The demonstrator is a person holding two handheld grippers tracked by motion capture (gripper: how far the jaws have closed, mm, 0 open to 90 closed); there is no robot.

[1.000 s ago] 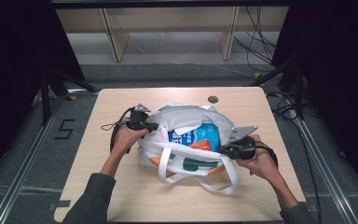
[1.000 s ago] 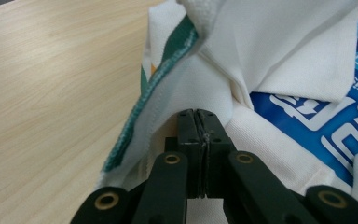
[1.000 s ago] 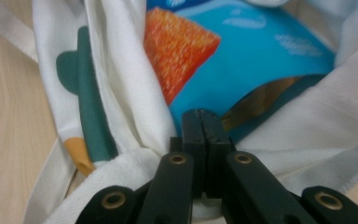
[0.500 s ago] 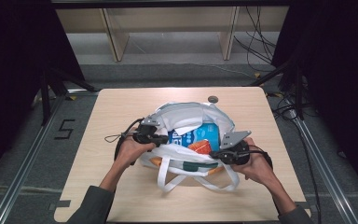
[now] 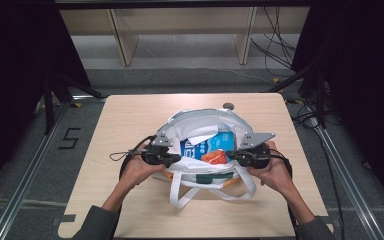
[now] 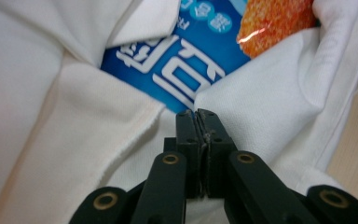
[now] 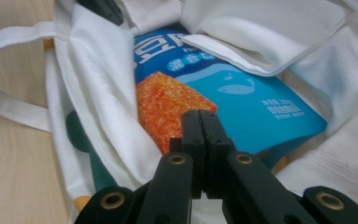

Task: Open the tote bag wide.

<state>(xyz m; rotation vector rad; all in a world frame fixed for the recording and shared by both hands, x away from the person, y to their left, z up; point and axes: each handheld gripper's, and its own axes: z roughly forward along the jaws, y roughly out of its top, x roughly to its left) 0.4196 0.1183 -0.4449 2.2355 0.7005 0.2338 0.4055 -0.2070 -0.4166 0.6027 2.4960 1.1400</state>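
Tote bag, white cloth, lies at the middle of the table, mouth open, showing a blue packet and an orange packet inside. Left gripper and right gripper sit at opposite sides of the bag's mouth, jaws pressed together on the bag's rim cloth. Likely risk: the thin fabric slips from either pinch if the two pull unevenly, letting the mouth collapse over the packets. Loose handle straps trail on the near side of the bag and could snag. Bare tabletop surrounds the bag on every side; a small round object rests just beyond the bag.
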